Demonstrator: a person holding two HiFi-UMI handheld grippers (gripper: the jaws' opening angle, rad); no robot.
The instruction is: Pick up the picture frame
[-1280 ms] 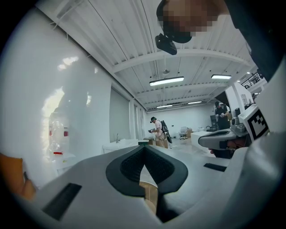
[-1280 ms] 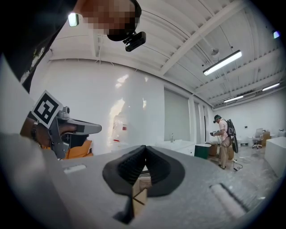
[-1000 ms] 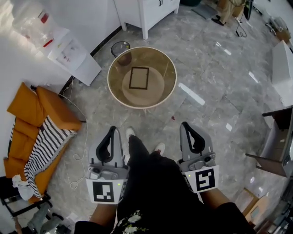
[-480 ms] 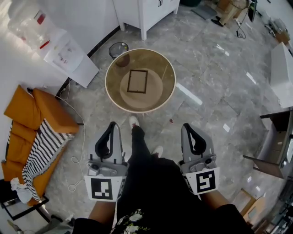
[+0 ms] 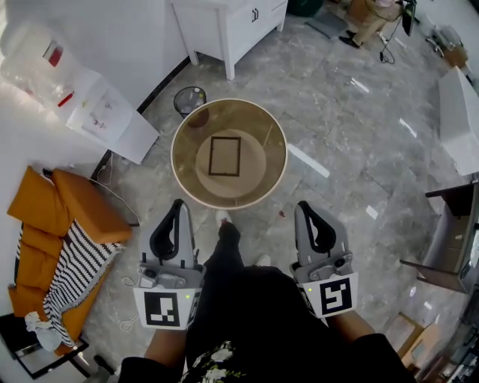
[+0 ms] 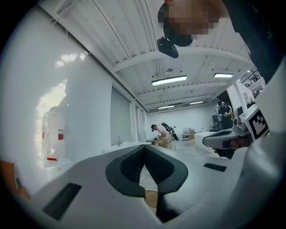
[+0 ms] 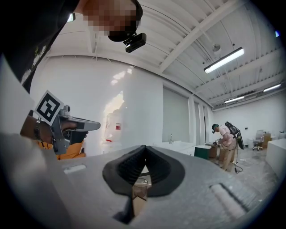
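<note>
A dark rectangular picture frame (image 5: 224,155) lies flat in the middle of a round glass-topped table (image 5: 187,178) straight ahead in the head view. My left gripper (image 5: 177,205) and my right gripper (image 5: 305,206) are held level side by side, short of the table's near rim, and neither touches it. Both are shut with nothing between the jaws. In the left gripper view the jaws (image 6: 145,147) meet at the tips, and a sliver of the table shows below them. The right gripper view shows its jaws (image 7: 145,147) closed the same way.
A small black waste bin (image 5: 189,99) stands behind the table on the left. A white cabinet (image 5: 224,22) is beyond it, white boards (image 5: 105,112) lean at the wall, and an orange sofa with a striped blanket (image 5: 71,254) lies left. A person (image 7: 225,143) works far off.
The table and frame have come closer to both grippers and sit lower in the head view. My leg has stepped forward. Both grippers stay shut.
</note>
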